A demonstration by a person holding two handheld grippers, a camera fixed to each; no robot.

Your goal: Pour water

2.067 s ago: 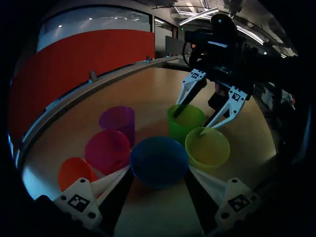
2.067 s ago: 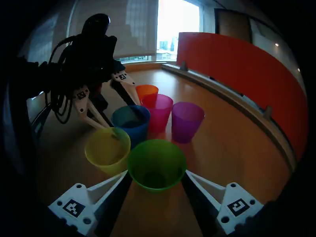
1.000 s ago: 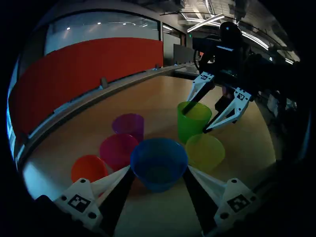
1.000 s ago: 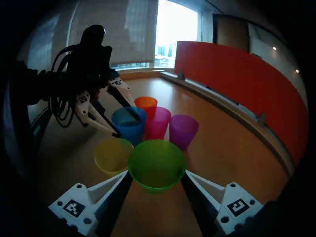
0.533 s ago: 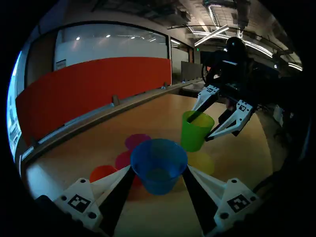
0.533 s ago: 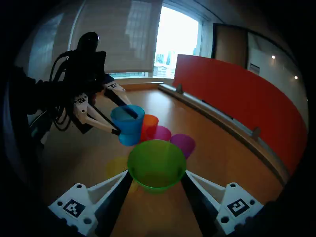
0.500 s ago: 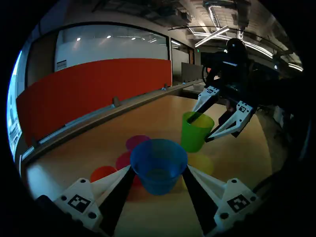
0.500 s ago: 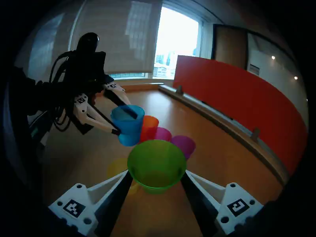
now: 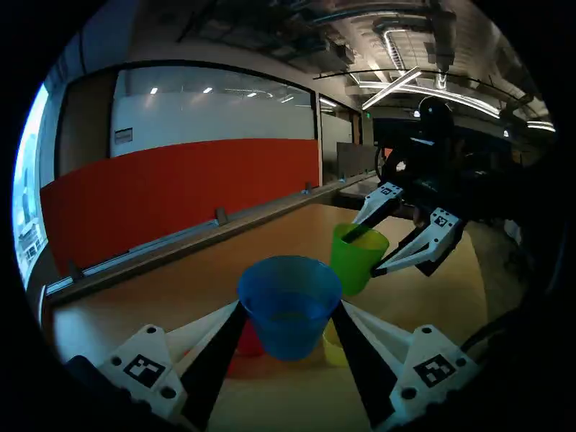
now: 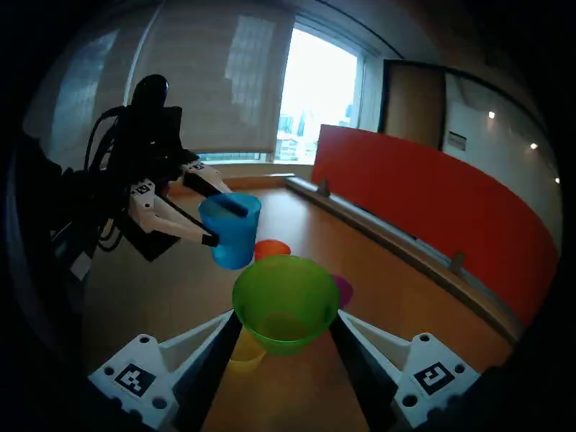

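In the left gripper view my left gripper (image 9: 288,317) is shut on a blue cup (image 9: 290,306), held upright above the table with a little water in it. Farther off in that view the right gripper (image 9: 374,252) holds a green cup (image 9: 356,258) in the air. The right gripper view has my right gripper (image 10: 284,324) shut on that green cup (image 10: 286,302), upright and lifted. Beyond it, up and to the left, the left gripper (image 10: 216,223) carries the blue cup (image 10: 230,229).
On the wooden table (image 10: 403,302) below stay an orange cup (image 10: 271,249), a purple cup (image 10: 343,289) and a yellow cup (image 10: 245,351), partly hidden. A red partition (image 9: 180,187) runs along the table's far edge. A window (image 10: 317,101) is bright behind.
Both grippers have risen with their cups, from the table to well above it. The cups left on the table have dropped low in both views.
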